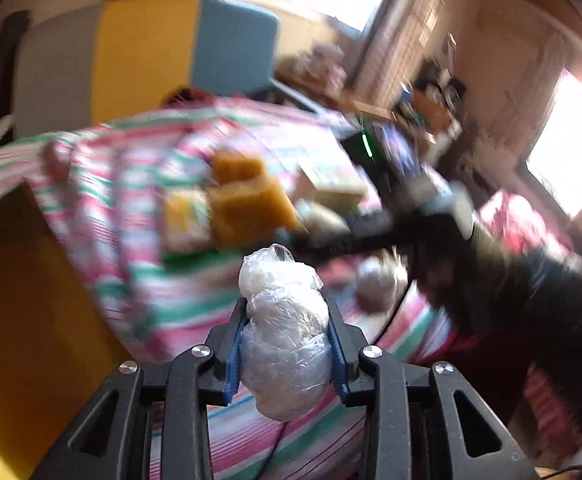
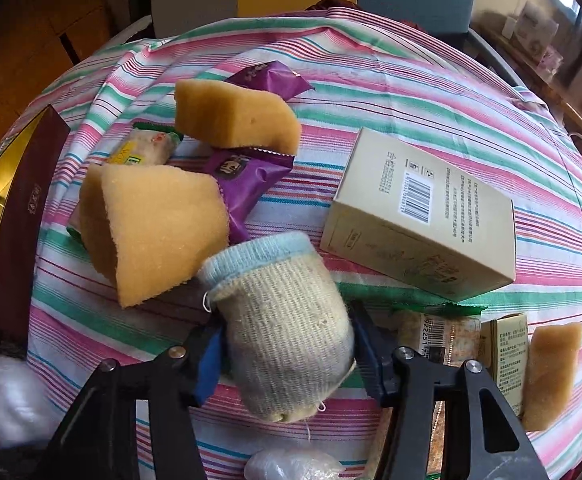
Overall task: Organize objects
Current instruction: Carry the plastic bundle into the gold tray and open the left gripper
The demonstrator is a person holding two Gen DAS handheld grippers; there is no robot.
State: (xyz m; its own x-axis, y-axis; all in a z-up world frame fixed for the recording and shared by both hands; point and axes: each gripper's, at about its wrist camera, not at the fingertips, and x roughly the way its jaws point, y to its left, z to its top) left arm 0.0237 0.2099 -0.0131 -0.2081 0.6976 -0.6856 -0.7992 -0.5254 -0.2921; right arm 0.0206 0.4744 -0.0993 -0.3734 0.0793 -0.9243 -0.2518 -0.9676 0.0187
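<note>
My left gripper (image 1: 287,340) is shut on a clear plastic-wrapped white bundle (image 1: 285,336) and holds it above the striped tablecloth (image 1: 139,200); this view is blurred. My right gripper (image 2: 287,344) is shut on a rolled cream knitted glove with a light blue cuff (image 2: 281,320), just above the cloth (image 2: 411,92). In front of it lie two yellow sponges (image 2: 159,232) (image 2: 235,114), purple snack packets (image 2: 239,176) and a beige box (image 2: 423,216). The right gripper and arm show blurred in the left wrist view (image 1: 431,216).
An open gold-lined dark red box (image 2: 15,216) stands at the table's left edge. A green-edged packet (image 2: 435,332), a small box (image 2: 509,356) and a sponge piece (image 2: 551,372) lie at right. Another wrapped bundle (image 2: 291,466) lies at the bottom. Chairs stand behind the table.
</note>
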